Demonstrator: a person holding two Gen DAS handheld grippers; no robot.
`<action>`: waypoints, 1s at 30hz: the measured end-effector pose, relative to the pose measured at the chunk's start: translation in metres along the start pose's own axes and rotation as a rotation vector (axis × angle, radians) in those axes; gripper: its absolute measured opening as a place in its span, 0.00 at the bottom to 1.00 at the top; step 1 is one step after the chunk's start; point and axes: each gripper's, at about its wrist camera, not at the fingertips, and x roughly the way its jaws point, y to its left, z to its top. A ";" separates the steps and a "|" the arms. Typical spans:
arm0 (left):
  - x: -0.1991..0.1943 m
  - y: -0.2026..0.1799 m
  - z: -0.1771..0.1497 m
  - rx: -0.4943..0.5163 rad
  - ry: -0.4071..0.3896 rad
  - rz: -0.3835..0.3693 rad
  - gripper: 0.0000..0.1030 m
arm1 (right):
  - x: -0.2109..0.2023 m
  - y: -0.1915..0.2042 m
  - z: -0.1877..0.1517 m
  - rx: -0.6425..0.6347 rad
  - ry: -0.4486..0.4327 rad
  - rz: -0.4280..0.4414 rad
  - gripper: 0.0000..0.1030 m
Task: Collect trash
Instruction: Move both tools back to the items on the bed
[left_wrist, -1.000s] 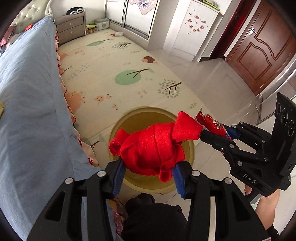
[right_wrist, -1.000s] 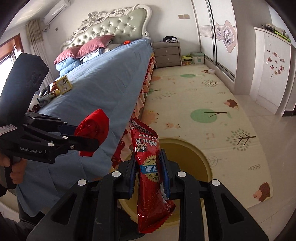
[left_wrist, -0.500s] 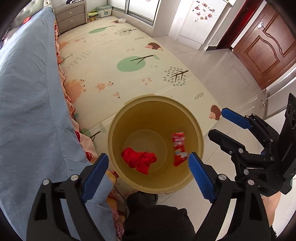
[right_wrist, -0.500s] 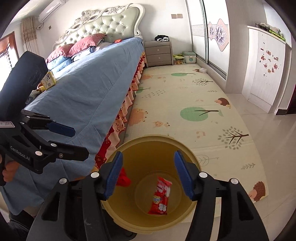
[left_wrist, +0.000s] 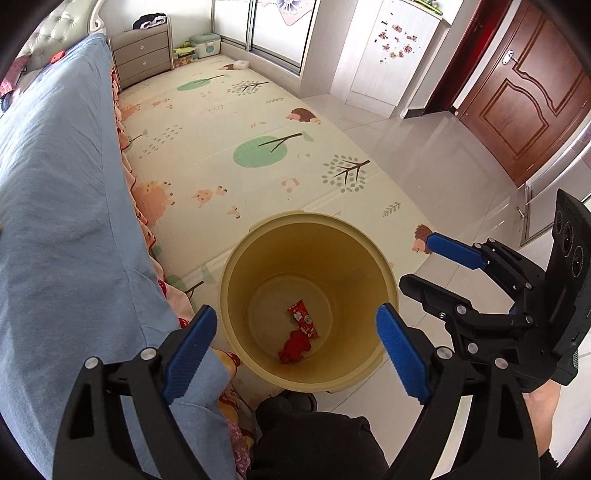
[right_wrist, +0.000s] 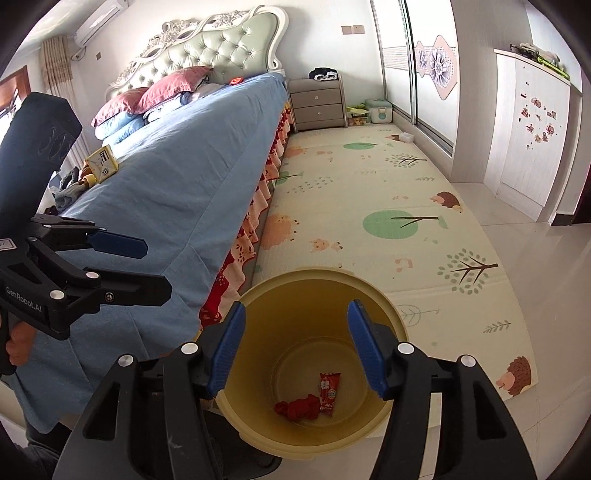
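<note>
A yellow bin stands on the floor by the bed's corner. At its bottom lie a crumpled red cloth and a red candy wrapper, side by side. My left gripper hovers over the bin's mouth, open wide, with nothing between its blue pads. My right gripper hangs above the bin from the other side, also open and holding nothing.
The bed with a blue cover runs along the left, touching the bin. A patterned play mat lies beyond the bin, tiled floor to the right. A yellow box lies on the bed. A grey nightstand stands at the far wall.
Both grippers opened. The red cloth dropped from the left one and the candy wrapper from the right one; both now lie at the bin's bottom.
</note>
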 end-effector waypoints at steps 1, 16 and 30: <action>-0.005 0.001 -0.001 -0.003 -0.011 0.000 0.85 | -0.003 0.003 0.002 -0.005 -0.004 -0.003 0.56; -0.143 0.059 -0.059 -0.063 -0.378 0.190 0.96 | -0.044 0.101 0.043 -0.102 -0.157 0.156 0.56; -0.257 0.197 -0.150 -0.305 -0.535 0.399 0.96 | -0.038 0.260 0.082 -0.260 -0.201 0.376 0.56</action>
